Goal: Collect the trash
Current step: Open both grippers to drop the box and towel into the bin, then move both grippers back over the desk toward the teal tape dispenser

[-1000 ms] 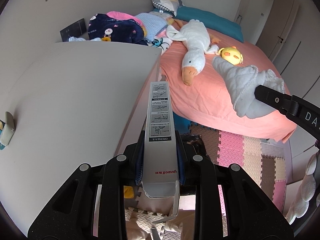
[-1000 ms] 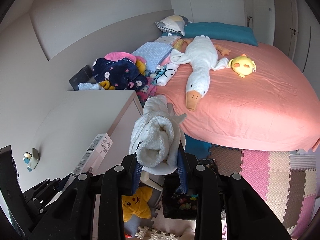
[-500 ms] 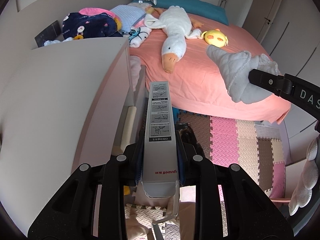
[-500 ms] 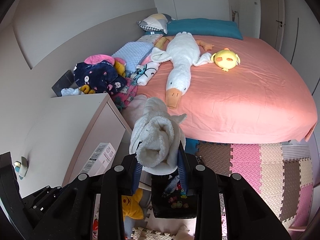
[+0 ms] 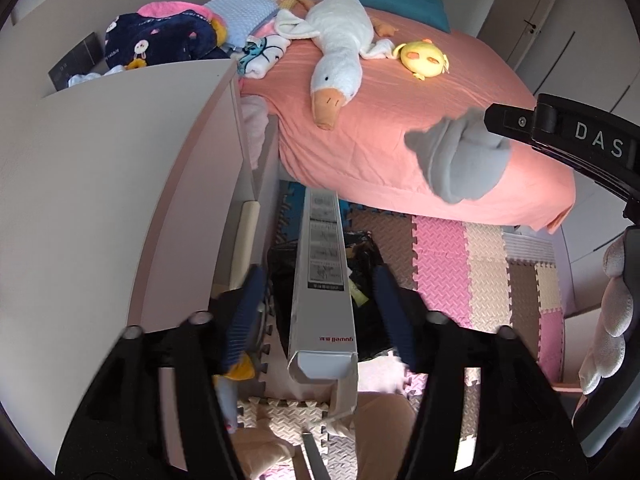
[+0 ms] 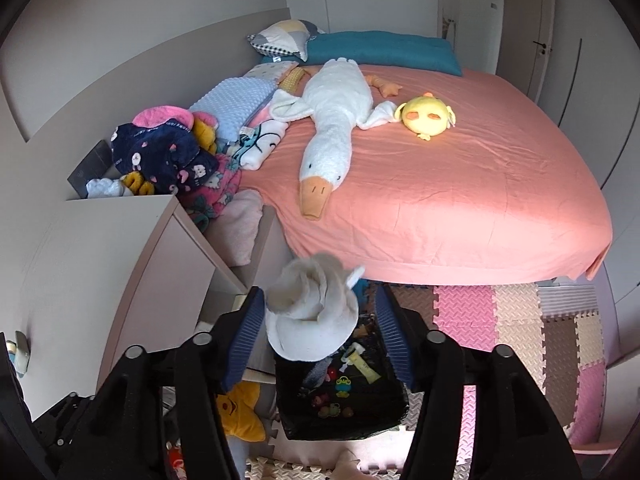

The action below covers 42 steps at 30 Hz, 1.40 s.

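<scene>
In the left wrist view a long grey-white carton (image 5: 324, 300) hangs between the spread blue pads (image 5: 244, 312) of my left gripper (image 5: 318, 270). The jaws are opening and neither pad touches it. Right under it stands a black-lined trash bin (image 5: 364, 280). My right gripper (image 6: 319, 290) is opening too. A crumpled white cloth (image 6: 312, 320) sits loose between its pads, with a gap on the right side, just above the bin (image 6: 340, 396), which holds small scraps. From the left wrist the same cloth (image 5: 460, 160) shows grey beside a right-gripper finger (image 5: 520, 122).
A white cabinet (image 6: 100, 248) stands left of the bin. Behind it is a bed with a pink sheet (image 6: 460, 200), a goose plush (image 6: 332, 120) and a yellow plush (image 6: 426, 114). Foam puzzle mats (image 6: 520, 320) cover the floor. A yellow star toy (image 6: 240, 412) lies by the bin.
Both grippers went from shut to jaws apart, and carton and cloth came free of the pads. Both views swung from the cabinet top down over the bin.
</scene>
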Each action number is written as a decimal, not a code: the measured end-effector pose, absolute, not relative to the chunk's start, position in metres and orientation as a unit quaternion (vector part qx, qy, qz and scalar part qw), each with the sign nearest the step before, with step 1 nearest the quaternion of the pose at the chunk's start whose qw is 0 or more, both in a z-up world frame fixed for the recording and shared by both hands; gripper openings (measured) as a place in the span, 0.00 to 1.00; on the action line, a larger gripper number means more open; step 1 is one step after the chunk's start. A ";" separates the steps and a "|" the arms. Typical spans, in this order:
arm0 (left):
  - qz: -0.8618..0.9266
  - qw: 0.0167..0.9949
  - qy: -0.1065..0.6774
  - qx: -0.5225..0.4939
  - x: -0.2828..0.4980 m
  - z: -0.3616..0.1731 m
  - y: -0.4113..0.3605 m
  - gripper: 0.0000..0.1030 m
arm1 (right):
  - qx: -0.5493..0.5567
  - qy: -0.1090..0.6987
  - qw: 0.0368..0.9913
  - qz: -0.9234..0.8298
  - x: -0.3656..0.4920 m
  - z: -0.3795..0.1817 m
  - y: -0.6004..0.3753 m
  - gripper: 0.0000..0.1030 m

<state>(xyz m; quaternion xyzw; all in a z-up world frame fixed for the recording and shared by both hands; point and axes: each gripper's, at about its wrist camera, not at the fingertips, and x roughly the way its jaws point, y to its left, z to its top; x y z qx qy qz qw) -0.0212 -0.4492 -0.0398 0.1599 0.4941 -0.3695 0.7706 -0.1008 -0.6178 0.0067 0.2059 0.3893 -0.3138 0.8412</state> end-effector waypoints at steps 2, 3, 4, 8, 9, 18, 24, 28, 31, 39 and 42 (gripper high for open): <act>-0.372 0.782 0.479 0.146 -0.021 -0.034 -0.444 0.92 | 0.201 0.378 0.844 -0.324 -0.104 0.011 -0.618 0.68; -0.372 0.784 0.476 0.146 -0.021 -0.032 -0.443 0.92 | 0.200 0.375 0.845 -0.324 -0.106 0.012 -0.619 0.68; -0.370 0.785 0.474 0.147 -0.021 -0.031 -0.441 0.92 | 0.201 0.373 0.845 -0.325 -0.107 0.013 -0.619 0.68; -0.364 0.795 0.464 0.145 -0.019 -0.024 -0.433 0.92 | 0.203 0.368 0.848 -0.322 -0.108 0.016 -0.617 0.68; -0.364 0.796 0.462 0.144 -0.019 -0.022 -0.430 0.92 | 0.203 0.367 0.849 -0.320 -0.108 0.017 -0.616 0.68; -0.356 0.805 0.452 0.142 -0.016 -0.017 -0.410 0.92 | 0.201 0.360 0.861 -0.297 -0.098 0.021 -0.589 0.68; -0.342 0.816 0.447 0.133 -0.008 -0.012 -0.383 0.92 | 0.191 0.353 0.877 -0.263 -0.085 0.027 -0.560 0.68; -0.325 0.827 0.442 0.127 0.000 -0.008 -0.362 0.92 | 0.189 0.354 0.884 -0.240 -0.074 0.029 -0.539 0.68; -0.311 0.835 0.438 0.121 0.007 -0.006 -0.343 0.92 | 0.186 0.355 0.888 -0.225 -0.065 0.030 -0.522 0.68; -0.277 0.850 0.437 0.096 0.028 -0.002 -0.292 0.92 | 0.172 0.366 0.895 -0.190 -0.038 0.028 -0.478 0.68; -0.267 0.854 0.439 0.088 0.035 -0.003 -0.276 0.92 | 0.169 0.371 0.895 -0.179 -0.028 0.025 -0.464 0.68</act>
